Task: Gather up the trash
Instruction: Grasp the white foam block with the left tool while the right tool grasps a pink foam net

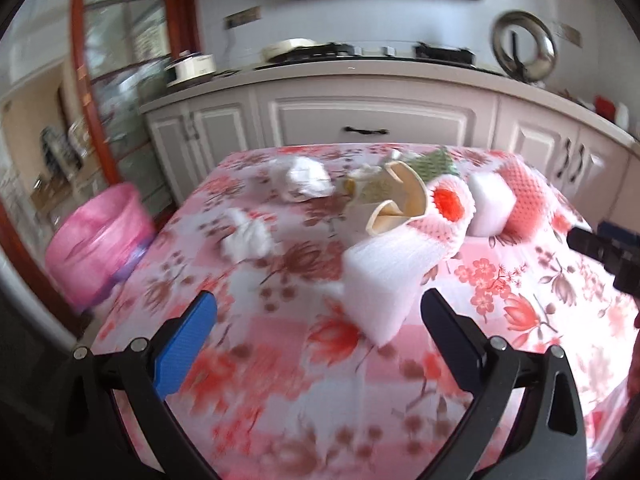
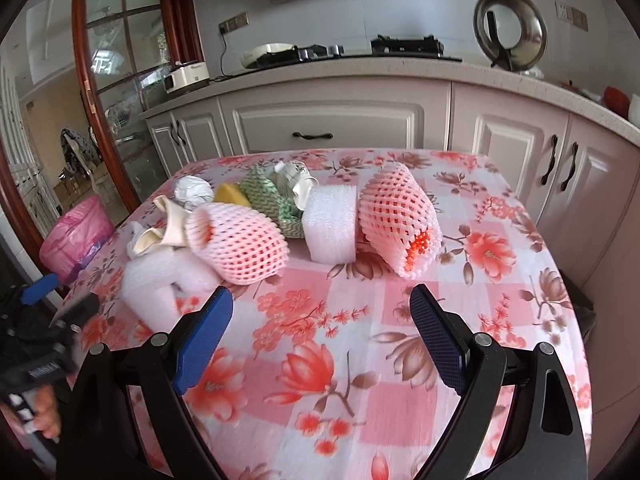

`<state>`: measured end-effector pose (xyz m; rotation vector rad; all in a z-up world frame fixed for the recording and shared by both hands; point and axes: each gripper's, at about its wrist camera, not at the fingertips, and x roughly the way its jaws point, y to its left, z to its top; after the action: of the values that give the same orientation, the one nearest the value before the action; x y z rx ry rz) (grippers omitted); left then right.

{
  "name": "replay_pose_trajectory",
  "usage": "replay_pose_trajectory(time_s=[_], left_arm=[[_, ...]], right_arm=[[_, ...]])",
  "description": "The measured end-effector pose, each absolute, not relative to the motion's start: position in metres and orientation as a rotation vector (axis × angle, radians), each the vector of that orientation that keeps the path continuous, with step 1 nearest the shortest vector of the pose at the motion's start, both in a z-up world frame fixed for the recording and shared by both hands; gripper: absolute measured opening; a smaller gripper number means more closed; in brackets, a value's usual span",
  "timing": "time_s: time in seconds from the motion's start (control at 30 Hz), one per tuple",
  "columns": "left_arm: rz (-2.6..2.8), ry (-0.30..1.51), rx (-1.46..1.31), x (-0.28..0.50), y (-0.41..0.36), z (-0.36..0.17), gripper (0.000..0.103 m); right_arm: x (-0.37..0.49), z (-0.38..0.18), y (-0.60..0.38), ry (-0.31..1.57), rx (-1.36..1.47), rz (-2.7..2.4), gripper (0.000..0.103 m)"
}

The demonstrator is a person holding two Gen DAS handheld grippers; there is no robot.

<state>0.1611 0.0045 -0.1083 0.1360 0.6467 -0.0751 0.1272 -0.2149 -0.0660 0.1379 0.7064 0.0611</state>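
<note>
Left wrist view is blurred, yet the left gripper (image 1: 320, 308) can be seen spread wide with nothing held between its fingers, poised over the near part of the table (image 1: 312, 408), which is covered by a pink floral cloth. Just beyond the fingertips a white foam block (image 1: 384, 276) lies toward the table's middle, its far end touching a pink foam fruit net (image 1: 448, 210). A curled cream peel (image 1: 400, 204) is seen behind the block, and two crumpled white tissues (image 1: 248, 234) and (image 1: 306, 178) lie nearer the left edge. A second white foam block (image 1: 490, 204) and another pink net (image 1: 528, 196) sit toward the far right edge. A bin lined with a pink bag (image 1: 96, 240) stands on the floor off the table's left edge.

Right wrist view is sharper — the right gripper (image 2: 322, 308) is likewise wide apart and empty, held above the cloth. Trash is gathered across the far half of the table: the upright foam block (image 2: 330, 224) stands between the two nets (image 2: 240, 244) and (image 2: 396, 220), with a green-patterned wrapper (image 2: 272, 196), a yellow piece (image 2: 228, 193) and a crushed white cup (image 2: 296, 180) behind. Whether the block touches either net cannot be told. A hand (image 2: 44, 416) is visible at the lower left edge of this view — gripping the other tool's handle.
</note>
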Motion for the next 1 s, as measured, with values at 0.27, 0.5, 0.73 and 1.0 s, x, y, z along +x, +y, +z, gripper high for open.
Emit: replay_pose_trajectory(time_s=[0.27,0.5,0.73,1.0], left_arm=[[-0.155,0.669,0.218,0.218,-0.028,-0.14,0.099],[-0.221,0.732,0.23,0.233,-0.039,-0.158,0.074],[-0.259,0.733,0.2,0.224,-0.038,-0.161,0.056],[-0.268,0.71,0.164,0.201,-0.027,-0.157,0.055]], right_arm=[[0.158,-0.079,-0.219,0.755,0.135,0.065,0.085],[0.184,-0.095,-0.222,0.803,0.148,0.058,0.085],[0.209,-0.102,-0.232,0.813,0.184,0.019,0.085],[0.203,-0.106,-0.259,0.822,0.192,-0.074,0.082]])
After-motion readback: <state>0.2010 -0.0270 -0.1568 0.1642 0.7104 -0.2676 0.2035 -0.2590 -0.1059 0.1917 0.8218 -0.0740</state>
